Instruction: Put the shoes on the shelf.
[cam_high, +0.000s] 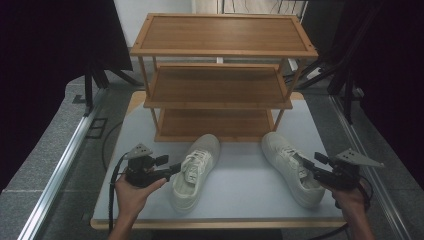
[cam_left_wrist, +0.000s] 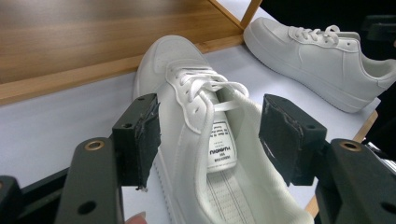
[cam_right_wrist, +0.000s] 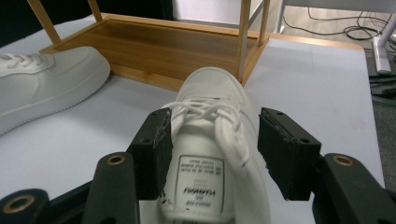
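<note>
Lying on the pale grey tabletop (cam_high: 240, 180) are 2 white lace-up sneakers, both with toes toward a 3-tier wooden shoe rack (cam_high: 220, 75) that stands at the far half of the table. The left white sneaker (cam_high: 196, 170) sits just in front of the rack's bottom shelf, its toe close to the shelf edge and its heel angled toward the person's left side; the right white sneaker (cam_high: 292, 167) lies well apart from it, toe near the rack's front right leg and heel toward the table's near right corner. In the left gripper view, the left sneaker (cam_left_wrist: 205, 140) fills the middle, its tongue label and open collar between the 2 black padded jaws, which stand apart on either side of the shoe's collar; whether the pads touch it I cannot tell. The left gripper (cam_high: 175, 167), held in the left hand (cam_high: 132, 192), reaches the sneaker's side near the laces. The right gripper (cam_high: 307, 164), held in the right hand (cam_high: 350, 197), meets the right sneaker's collar. In the right gripper view, that sneaker (cam_right_wrist: 210, 140) lies between jaws that are likewise spread wide, with clear gaps beside the tongue. All 3 shelves of the rack are bare.
</note>
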